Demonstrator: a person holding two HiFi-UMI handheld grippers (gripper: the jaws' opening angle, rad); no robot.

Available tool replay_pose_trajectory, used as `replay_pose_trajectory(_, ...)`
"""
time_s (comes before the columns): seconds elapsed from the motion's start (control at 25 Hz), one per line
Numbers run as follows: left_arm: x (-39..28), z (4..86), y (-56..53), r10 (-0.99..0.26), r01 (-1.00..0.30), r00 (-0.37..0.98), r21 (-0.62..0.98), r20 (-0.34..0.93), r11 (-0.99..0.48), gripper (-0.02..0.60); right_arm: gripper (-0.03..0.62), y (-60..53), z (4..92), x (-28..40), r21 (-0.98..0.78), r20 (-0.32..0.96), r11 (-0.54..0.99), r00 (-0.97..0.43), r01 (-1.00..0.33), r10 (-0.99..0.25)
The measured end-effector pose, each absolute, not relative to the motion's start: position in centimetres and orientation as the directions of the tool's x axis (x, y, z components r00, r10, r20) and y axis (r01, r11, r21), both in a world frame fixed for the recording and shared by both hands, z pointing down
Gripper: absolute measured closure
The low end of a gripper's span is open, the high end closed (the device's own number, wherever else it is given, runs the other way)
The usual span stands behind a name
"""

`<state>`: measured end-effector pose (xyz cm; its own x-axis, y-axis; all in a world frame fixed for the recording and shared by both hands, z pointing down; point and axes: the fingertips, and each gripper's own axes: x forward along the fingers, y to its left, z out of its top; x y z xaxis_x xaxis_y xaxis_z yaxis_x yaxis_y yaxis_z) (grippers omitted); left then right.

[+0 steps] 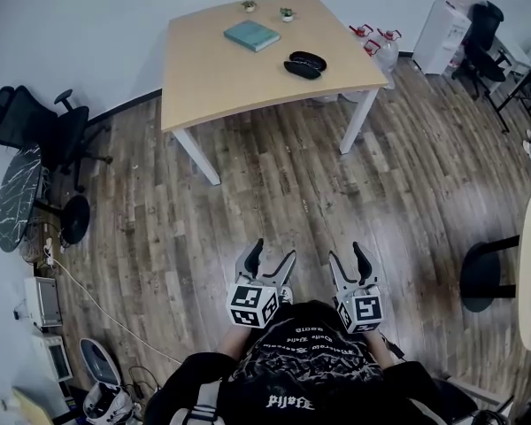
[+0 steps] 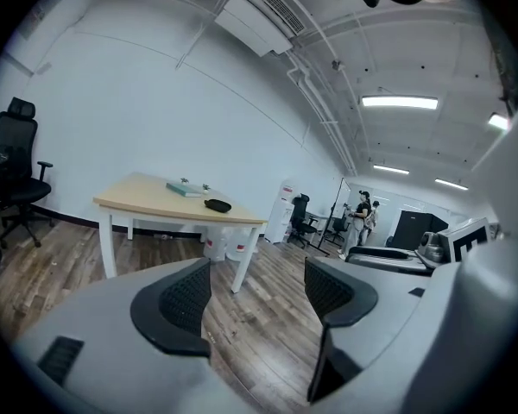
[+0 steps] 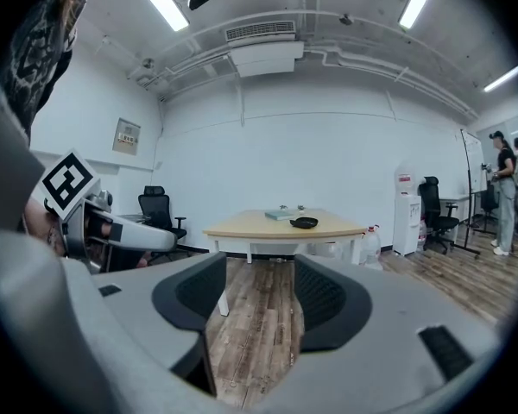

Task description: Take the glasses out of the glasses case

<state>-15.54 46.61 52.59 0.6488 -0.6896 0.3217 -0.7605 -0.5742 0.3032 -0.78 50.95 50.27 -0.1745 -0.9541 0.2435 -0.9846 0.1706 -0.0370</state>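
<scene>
1. While the person stands well back from the bench (image 1: 212, 82), the left hand-held gripper (image 1: 274, 253) is held out low in front of the body. Its jaws are spread wide with nothing between them.
2. The right hand-held gripper (image 1: 348, 253) is just beside it. Its jaws are spread wide too, and it holds nothing.
3. Both point toward the bench, with bare wood floor (image 1: 274, 184) between them and it.
4. The black glasses case (image 1: 305, 64) lies on the bench near its right end, well apart from both grippers. It is too far off to tell if it is open or closed.
5. A blue-green book (image 1: 251, 34) lies flat on the bench, past the case and nearer the middle.
6. Two small plant pots (image 1: 249, 5) stand by the far edge of the bench.
7. Big water bottles (image 1: 376, 42) stand on the floor just beside the right end of the bench.
</scene>
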Motion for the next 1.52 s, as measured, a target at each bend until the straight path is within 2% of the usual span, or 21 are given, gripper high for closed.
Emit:
replay_pose_trajectory(0.16, -14.7, 53.0, 45.7, -0.609, -0.696, 0.717, 0.307, 0.338, -0.649, 0.233, 0.336, 49.9, 51.1, -1.1, -0.025, 0.248, 0.15, -0.151, -0.988, -0.957)
replay_pose_trajectory(0.64, -12.9, 54.0, 41.4, -0.565, -0.652, 0.758, 0.342, 0.327, -0.677, 0.235, 0.336, 44.3, 53.4, 0.4, -0.054, 0.284, 0.142, -0.152, -0.988, -0.947)
replay_pose_trajectory(0.92, -10.7, 53.9, 33.9, -0.642, -0.723, 0.691, 0.306, 0.332, -0.62, 0.235, 0.336, 35.3, 54.3, 3.0, -0.062, 0.289, 0.234, -0.241, -0.97, -0.926)
replay_pose_trajectory(1.52, -0.2, 52.3, 17.4, -0.727, -0.808, 0.588, 0.273, 0.354, -0.522, 0.235, 0.336, 16.8, 53.7, 13.6, -0.085, 0.293, 0.356, -0.365, -0.931, -0.884)
